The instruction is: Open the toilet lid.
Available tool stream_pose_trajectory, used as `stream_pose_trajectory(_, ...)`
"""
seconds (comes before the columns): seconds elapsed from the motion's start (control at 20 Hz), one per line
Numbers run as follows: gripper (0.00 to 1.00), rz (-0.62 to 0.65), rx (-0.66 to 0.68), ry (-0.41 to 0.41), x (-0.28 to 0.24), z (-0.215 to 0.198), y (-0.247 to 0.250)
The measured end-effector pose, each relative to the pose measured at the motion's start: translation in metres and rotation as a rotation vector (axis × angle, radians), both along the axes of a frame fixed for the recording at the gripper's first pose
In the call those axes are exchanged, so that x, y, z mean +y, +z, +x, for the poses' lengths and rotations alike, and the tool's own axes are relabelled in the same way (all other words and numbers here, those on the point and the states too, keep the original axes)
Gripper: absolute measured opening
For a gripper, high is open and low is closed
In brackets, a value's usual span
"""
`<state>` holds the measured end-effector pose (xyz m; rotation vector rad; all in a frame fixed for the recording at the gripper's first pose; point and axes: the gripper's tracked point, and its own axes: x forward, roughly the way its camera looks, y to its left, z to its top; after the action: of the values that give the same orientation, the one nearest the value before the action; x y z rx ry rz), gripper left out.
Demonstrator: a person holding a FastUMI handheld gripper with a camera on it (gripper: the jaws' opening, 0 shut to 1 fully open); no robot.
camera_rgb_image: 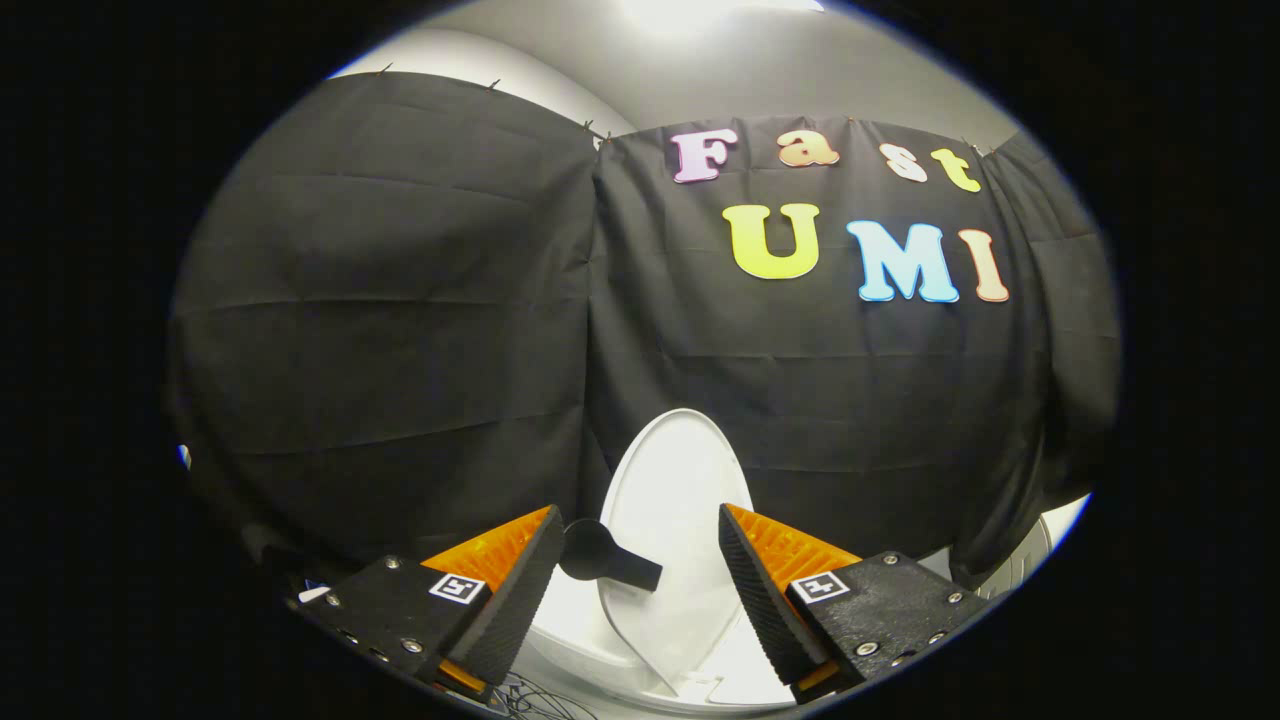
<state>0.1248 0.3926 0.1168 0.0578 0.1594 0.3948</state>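
Observation:
The white toilet lid (668, 500) stands raised, close to upright, just ahead of and between my fingers. A black handle tab (605, 560) sticks out from its left edge, next to my left fingertip. My gripper (640, 545) is open, its two fingers apart on either side of the lid's lower part, neither pressing on it. Below the lid, the white toilet seat and rim (590, 640) show between the fingers.
The booth's black cloth wall (400, 330) hangs right behind the toilet. A grey wall and a bright ceiling light (690, 15) rise above it. Some thin cables (530, 695) lie on the floor near the toilet's base.

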Motion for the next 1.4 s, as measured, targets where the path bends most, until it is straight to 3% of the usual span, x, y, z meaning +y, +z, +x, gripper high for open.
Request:
stream_pose_trajectory(0.9, 0.95, 0.044, -0.047, -0.140, -0.125, -0.031, 0.042)
stream_pose_trajectory(1.4, 0.95, -0.019, -0.059, -0.223, -0.185, -0.047, 0.030)
